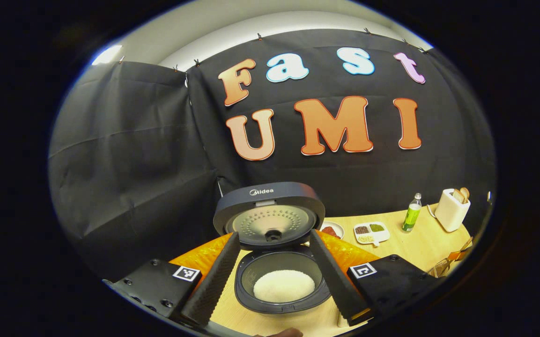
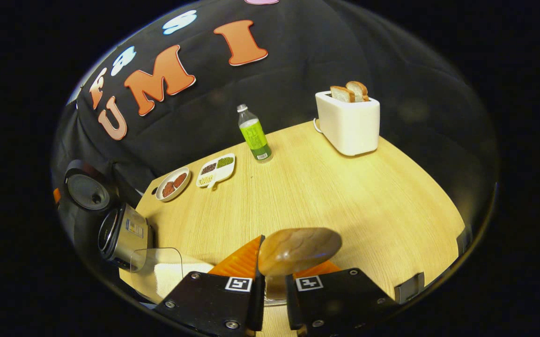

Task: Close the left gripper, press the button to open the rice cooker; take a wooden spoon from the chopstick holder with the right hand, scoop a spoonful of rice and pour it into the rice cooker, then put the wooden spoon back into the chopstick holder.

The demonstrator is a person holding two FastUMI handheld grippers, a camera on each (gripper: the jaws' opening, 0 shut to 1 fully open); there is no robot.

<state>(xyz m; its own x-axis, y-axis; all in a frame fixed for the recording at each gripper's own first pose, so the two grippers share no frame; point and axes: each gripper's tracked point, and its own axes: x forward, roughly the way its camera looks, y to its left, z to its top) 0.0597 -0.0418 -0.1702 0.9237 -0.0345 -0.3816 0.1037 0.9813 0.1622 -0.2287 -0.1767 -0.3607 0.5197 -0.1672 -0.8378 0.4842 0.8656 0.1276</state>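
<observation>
The rice cooker stands with its lid raised, and white rice lies in its dark inner pot. My left gripper is open in front of it, one finger on each side of the pot and touching nothing. In the right gripper view, my right gripper is shut on the handle of a wooden spoon. The spoon's glossy brown bowl rises just above the fingers, over the table. The open rice cooker lies far to the left there. A clear container holding something white sits beside it.
An orange mat lies under the cooker. Along the back of the wooden table stand a small plate, a divided tray, a green bottle and a white toaster with bread.
</observation>
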